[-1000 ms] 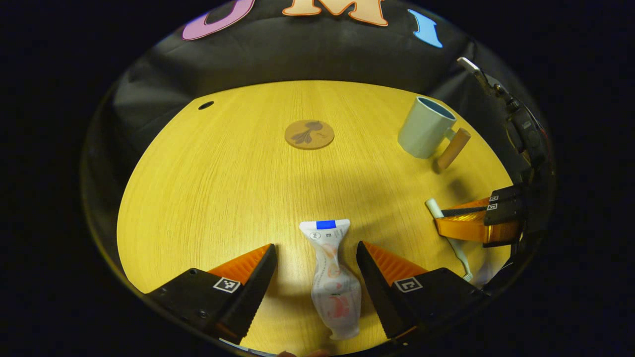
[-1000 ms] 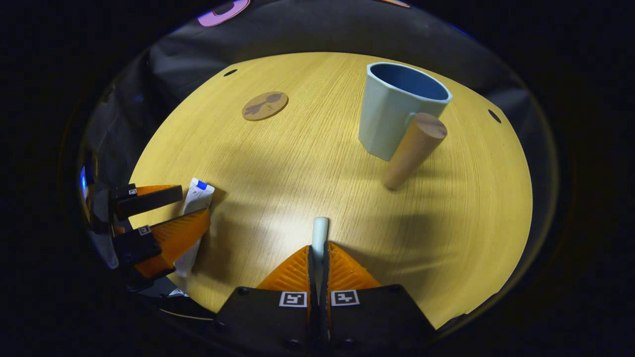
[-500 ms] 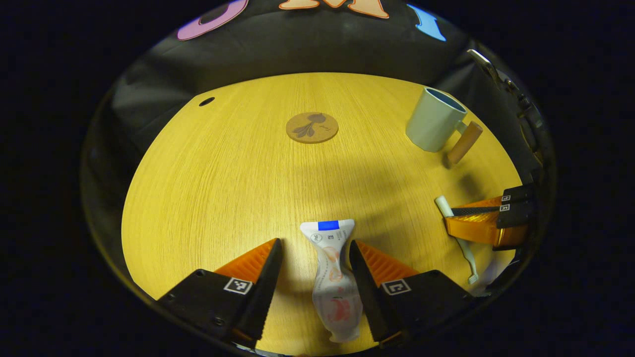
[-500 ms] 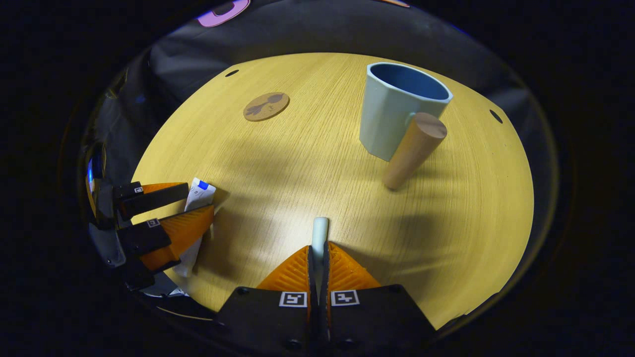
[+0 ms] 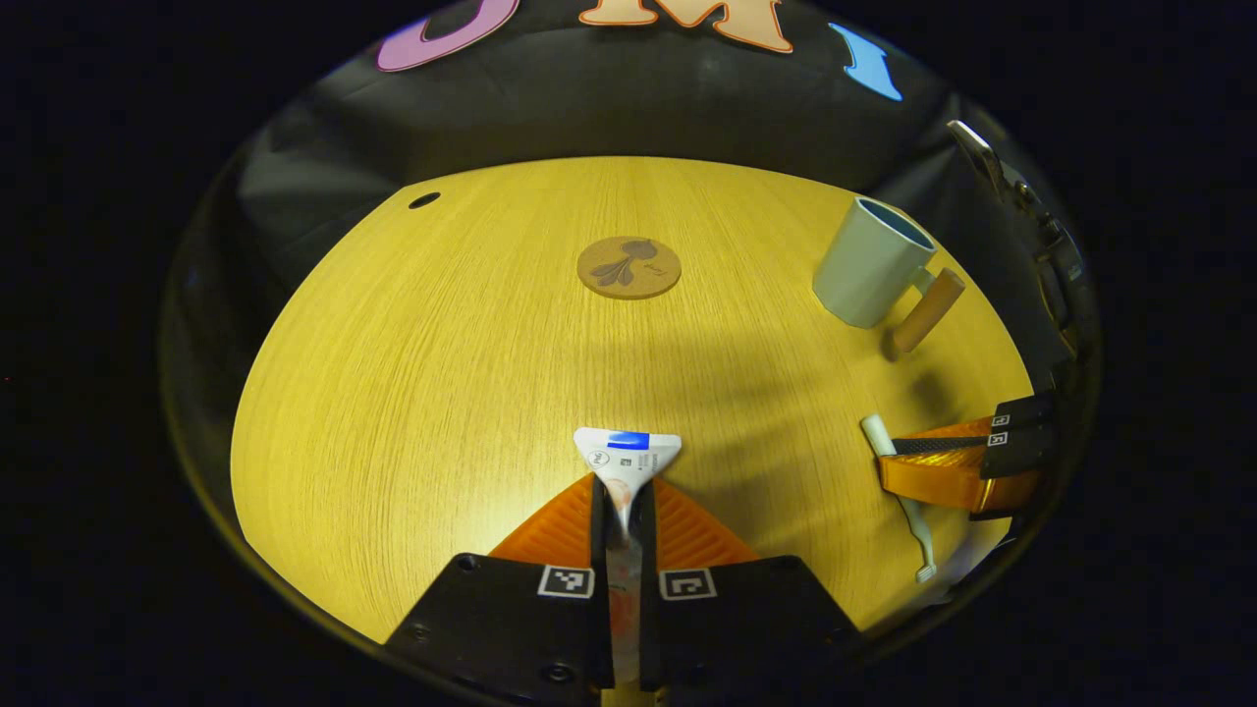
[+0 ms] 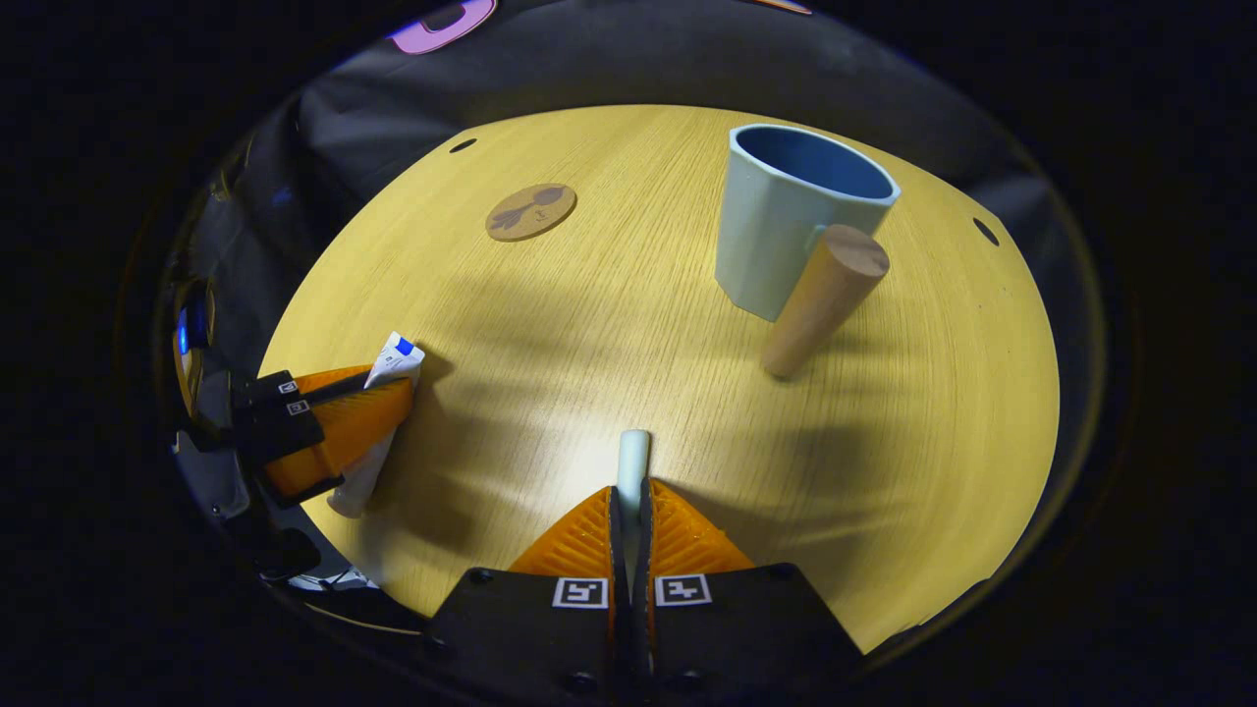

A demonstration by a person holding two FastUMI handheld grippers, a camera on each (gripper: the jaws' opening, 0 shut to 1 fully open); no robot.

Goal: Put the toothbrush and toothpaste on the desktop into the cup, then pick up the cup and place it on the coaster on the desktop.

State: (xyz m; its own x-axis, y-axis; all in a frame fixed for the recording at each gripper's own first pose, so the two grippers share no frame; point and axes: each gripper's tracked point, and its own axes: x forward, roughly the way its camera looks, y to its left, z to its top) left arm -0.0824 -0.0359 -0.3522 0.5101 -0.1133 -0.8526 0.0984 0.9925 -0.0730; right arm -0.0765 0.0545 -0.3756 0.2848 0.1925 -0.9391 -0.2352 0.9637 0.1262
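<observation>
My left gripper (image 5: 624, 491) is shut on the white toothpaste tube (image 5: 627, 455), whose flat blue-striped end sticks out ahead of the fingertips. In the right gripper view the same tube (image 6: 391, 361) is squeezed in the left gripper (image 6: 393, 393) at the table's left edge. My right gripper (image 6: 629, 496) is shut on the pale toothbrush (image 6: 633, 455), its handle end poking forward. From the left gripper view, the toothbrush (image 5: 899, 491) runs through the right gripper (image 5: 889, 452). The pale blue cup (image 6: 786, 226) with a wooden handle (image 6: 823, 299) stands upright at far right. The round cork coaster (image 5: 628, 267) lies at mid-table.
The round wooden table (image 5: 422, 363) has small dark holes near its far edge (image 5: 424, 200) (image 6: 985, 231). Black cloth hangs behind it. A metal stand (image 5: 1021, 206) rises at the right edge in the left gripper view.
My left gripper has gone from open around the toothpaste tube to shut on it, pinching the tube flat. The right gripper has stayed shut on the toothbrush, unmoved.
</observation>
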